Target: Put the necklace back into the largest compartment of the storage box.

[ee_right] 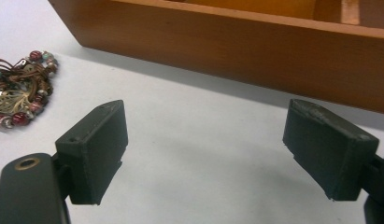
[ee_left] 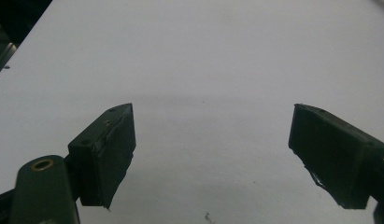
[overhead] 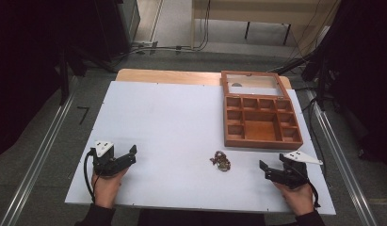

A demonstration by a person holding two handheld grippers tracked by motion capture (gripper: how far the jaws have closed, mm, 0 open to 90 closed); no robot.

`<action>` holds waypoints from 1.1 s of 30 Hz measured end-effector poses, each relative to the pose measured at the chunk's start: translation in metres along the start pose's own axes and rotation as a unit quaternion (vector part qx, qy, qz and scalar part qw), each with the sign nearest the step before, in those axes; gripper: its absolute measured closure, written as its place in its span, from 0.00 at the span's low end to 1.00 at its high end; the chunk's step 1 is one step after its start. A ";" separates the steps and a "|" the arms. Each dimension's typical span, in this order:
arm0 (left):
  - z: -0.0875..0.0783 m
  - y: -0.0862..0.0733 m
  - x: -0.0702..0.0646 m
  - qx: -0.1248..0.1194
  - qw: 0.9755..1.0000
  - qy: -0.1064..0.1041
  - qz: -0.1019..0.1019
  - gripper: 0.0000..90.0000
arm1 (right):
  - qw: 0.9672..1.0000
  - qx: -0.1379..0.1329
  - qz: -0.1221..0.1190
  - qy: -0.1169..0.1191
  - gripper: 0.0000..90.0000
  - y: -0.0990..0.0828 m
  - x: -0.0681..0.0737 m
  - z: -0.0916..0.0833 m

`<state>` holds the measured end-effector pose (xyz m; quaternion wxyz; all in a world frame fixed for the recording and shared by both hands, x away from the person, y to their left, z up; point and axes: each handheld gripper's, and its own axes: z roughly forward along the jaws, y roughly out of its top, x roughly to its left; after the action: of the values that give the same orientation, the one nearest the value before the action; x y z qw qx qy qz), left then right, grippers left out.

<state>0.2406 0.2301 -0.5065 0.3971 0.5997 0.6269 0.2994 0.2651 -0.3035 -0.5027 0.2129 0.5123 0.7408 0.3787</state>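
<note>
High view: beaded necklace [overhead: 221,161] lies bunched on the worktop [overhead: 172,122], just in front of the wooden box [overhead: 261,123], no clear long axis. Right hand-held gripper [overhead: 265,170] is nearer it than the left hand-held gripper [overhead: 131,154]. Left gripper view: jaws wide apart, empty, bare worktop ahead. Right gripper view: jaws wide apart, empty; necklace [ee_right: 20,91] up-left, box wall [ee_right: 236,46] ahead.

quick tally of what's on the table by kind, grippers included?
Beaded jewellery piece: 1
Wooden compartment box, lid open: 1
Grippers: 2, left gripper and right gripper, both with jaws apart and holding nothing
Total: 4
</note>
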 end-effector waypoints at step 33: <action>0.001 0.000 -0.001 0.004 1.000 -0.004 0.003 0.17 | 0.999 0.001 -0.020 0.027 0.10 0.007 0.026 0.012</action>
<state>0.2413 0.2287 -0.5070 0.3968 0.6043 0.6245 0.2956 0.2680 -0.2745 -0.5027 0.1993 0.4871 0.7569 0.3873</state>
